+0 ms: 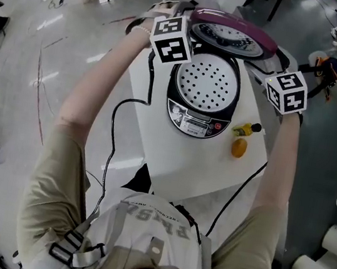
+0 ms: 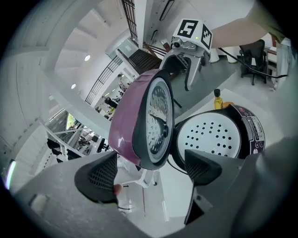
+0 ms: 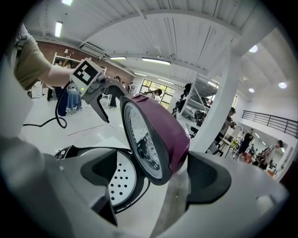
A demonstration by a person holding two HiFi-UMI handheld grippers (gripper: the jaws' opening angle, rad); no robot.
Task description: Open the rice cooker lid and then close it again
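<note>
The rice cooker (image 1: 201, 95) stands on a white table (image 1: 170, 163). Its purple lid (image 1: 234, 33) is swung up at the back, so the perforated white inner plate (image 1: 207, 80) shows. My left gripper (image 1: 183, 33) is at the lid's left edge and my right gripper (image 1: 272, 74) at its right edge. In the left gripper view the left gripper (image 2: 151, 169) is open, and the lid (image 2: 144, 121) rises between the spread jaws without touching the pads. In the right gripper view the right gripper (image 3: 156, 174) is open as well, astride the lid (image 3: 156, 135).
A small yellow bottle (image 1: 246, 129) and an orange fruit (image 1: 238, 147) lie right of the cooker's control panel (image 1: 194, 123). A black cable (image 1: 112, 134) hangs over the table's left edge. Beyond the table are a shiny floor and other workstations.
</note>
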